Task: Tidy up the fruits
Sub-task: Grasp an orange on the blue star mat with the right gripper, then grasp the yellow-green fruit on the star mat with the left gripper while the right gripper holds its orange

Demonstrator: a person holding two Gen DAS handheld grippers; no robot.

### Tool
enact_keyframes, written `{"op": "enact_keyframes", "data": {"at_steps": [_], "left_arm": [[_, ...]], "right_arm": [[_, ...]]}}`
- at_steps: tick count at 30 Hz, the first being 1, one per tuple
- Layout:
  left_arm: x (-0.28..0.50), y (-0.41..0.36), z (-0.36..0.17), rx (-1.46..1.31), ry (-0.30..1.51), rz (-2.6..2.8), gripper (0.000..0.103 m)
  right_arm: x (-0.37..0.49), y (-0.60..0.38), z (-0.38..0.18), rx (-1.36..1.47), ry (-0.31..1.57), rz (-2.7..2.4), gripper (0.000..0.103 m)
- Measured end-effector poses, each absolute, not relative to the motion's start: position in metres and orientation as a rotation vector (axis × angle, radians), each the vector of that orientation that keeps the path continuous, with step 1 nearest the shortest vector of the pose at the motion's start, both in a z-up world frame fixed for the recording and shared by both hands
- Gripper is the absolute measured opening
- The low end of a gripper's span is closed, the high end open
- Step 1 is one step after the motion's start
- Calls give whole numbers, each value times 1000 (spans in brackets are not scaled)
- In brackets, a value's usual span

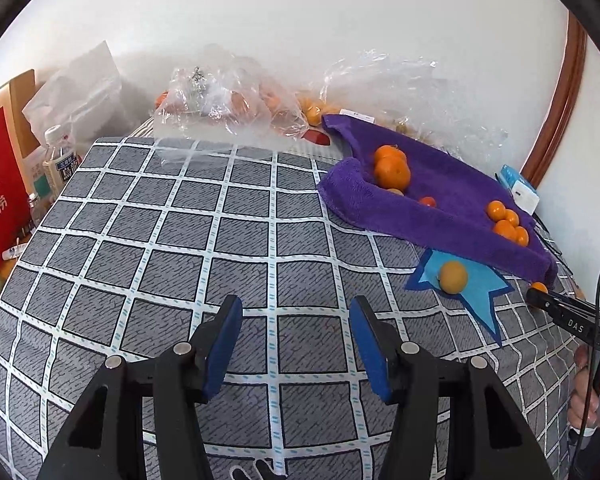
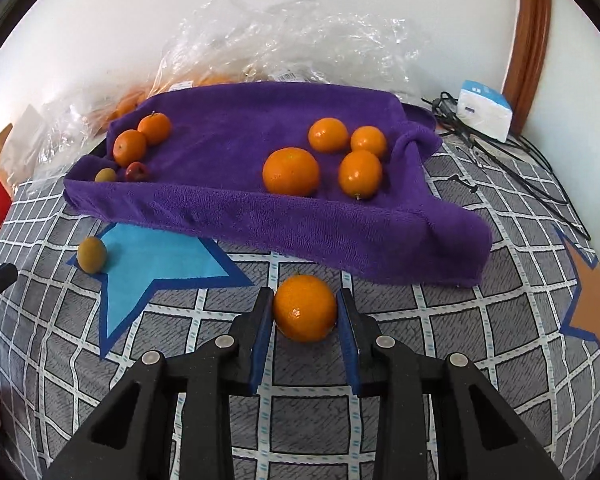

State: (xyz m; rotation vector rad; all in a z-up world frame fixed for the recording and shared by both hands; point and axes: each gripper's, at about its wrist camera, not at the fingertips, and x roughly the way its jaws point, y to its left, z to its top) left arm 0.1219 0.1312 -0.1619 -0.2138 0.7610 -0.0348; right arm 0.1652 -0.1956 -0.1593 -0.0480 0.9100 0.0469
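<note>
Right gripper pinching an orange between its blue pads, low over the checked cloth, just short of the towel's near fold. Round, smooth skin held only at its widest part: likely to squirt out forward under a hard squeeze or a jerky lift, then roll along the cloth. Raised fold directly ahead: could snag fingertips or fruit on a low carry and drag the towel, setting the four oranges behind it rolling. Needs height before going forward.

Left gripper spread, nothing between its jaws, over bare checked cloth with open room ahead and leftward. Off to its right, a yellowish fruit loose on the blue star, near the towel edge: easy to knock.

Farther in, two oranges and two small fruits at the towel's far left corner. Beyond, crinkled plastic bags against the wall; cables and a white box crowding the far right.
</note>
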Motion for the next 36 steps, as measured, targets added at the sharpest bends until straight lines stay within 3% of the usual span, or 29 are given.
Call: {"op": "enact_keyframes", "data": {"at_steps": [24, 36], "left_arm": [[117, 129, -158, -229, 758, -64, 53], [144, 53, -128, -178, 789, -192, 53]], "right_arm": [[155, -198, -158, -81, 867, 59, 31], [150, -222, -153, -17, 849, 43, 31]]}}
